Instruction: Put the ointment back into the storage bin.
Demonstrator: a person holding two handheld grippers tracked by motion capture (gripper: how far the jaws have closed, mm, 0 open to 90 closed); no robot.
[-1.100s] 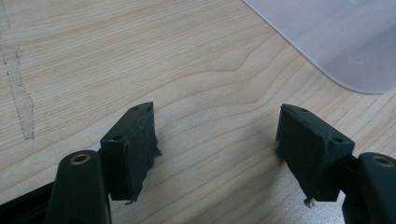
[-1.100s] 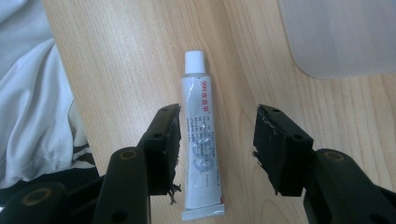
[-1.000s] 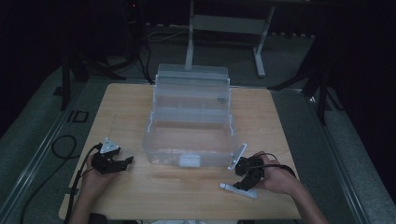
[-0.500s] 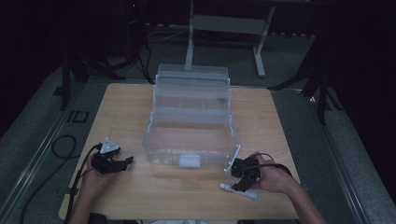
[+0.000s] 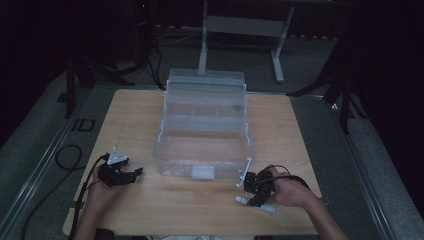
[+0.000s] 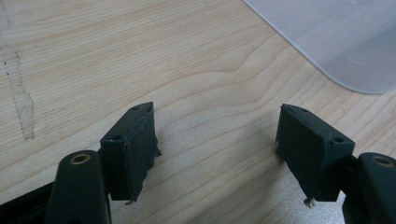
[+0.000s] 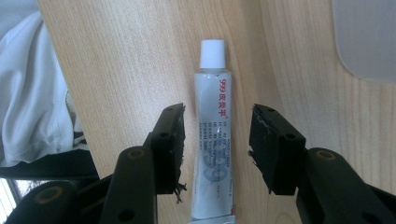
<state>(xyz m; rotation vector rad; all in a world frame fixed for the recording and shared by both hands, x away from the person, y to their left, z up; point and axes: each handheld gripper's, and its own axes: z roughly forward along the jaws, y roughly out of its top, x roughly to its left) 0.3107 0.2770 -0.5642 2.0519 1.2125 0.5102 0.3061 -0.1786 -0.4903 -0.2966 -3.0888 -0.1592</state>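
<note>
Small white ointment tube with white screw cap [image 7: 213,140] lies flat on pale wooden table [image 7: 116,60], near front edge, just right of clear plastic tiered storage box [image 5: 205,135]. Right gripper [image 7: 217,144] straddles tube, jaws just been closing, pads not yet touching. Risk: off-centre pinch rolls or squirts tube sideways. Left gripper [image 6: 217,149] open, idle, nothing between its 2 jaws.

A white ointment tube [image 7: 214,140] with a white cap and red lettering lies flat on the wooden table [image 7: 116,60].
</note>
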